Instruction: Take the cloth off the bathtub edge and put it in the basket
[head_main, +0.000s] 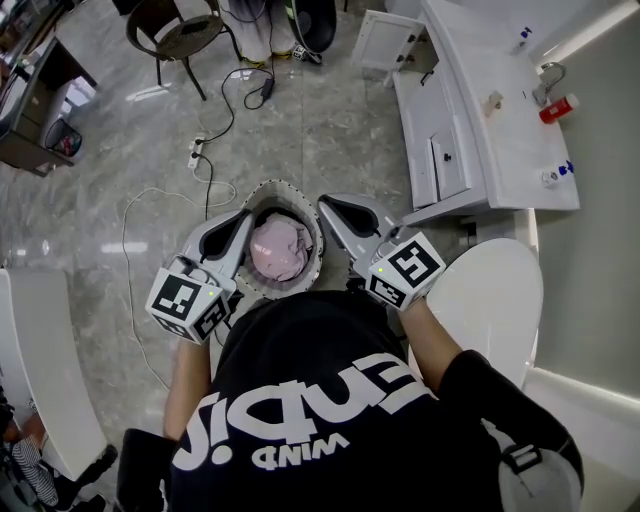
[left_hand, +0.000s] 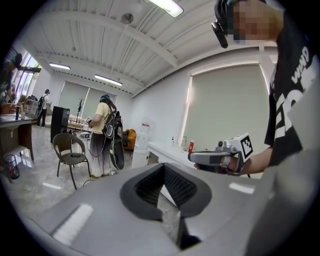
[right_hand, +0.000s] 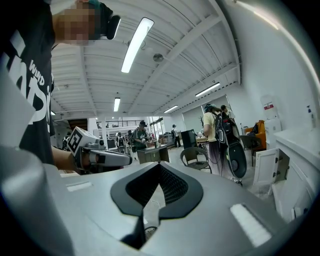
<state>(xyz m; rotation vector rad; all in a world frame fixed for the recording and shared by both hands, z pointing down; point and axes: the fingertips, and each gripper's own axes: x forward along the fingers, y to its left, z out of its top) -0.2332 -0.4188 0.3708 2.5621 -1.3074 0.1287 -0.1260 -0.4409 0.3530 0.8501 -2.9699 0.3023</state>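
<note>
- Counted 2 claws: left claw (head_main: 240, 222) and right claw (head_main: 335, 208), with 1 marker cube on each.
- Counted 1 basket (head_main: 262, 192), standing on the floor (head_main: 330, 120) straight ahead of the torso.
- Counted 1 cloth (head_main: 280, 250), pink, bunched inside the basket below its rim; none of it hangs over the rim.
- Counted 1 chair (head_main: 180, 28) at the top of the head view and 1 cable (head_main: 140, 290) looping across the floor on the left.
- Counted 1 table (head_main: 500, 150) at upper right, carrying 1 red bottle (head_main: 558, 108) and 1 faucet (head_main: 545, 78).
- Counted 1 white oval lid (head_main: 495, 300) just beside the right forearm.
- Counted 2 people in the background of the left gripper view, one near the chair and one far left.
- Read left claw as closed: pads together in the left gripper view, nothing between them.
- Read right claw as closed too: pads together in the right gripper view, nothing between them.
- Noted both hands wrapped round the handles just behind the cubes, forearms reaching forward from the torso, elbows bent.
- Noted both claws pointing ahead and about level, above the floor, left claw over the basket's left rim and right claw over its right rim, angled slightly toward each other.
- Confirmed that angle: each gripper view shows the other claw off to one side.
- Could not tell whether either claw touches the rim; neither touches the cloth.
</note>
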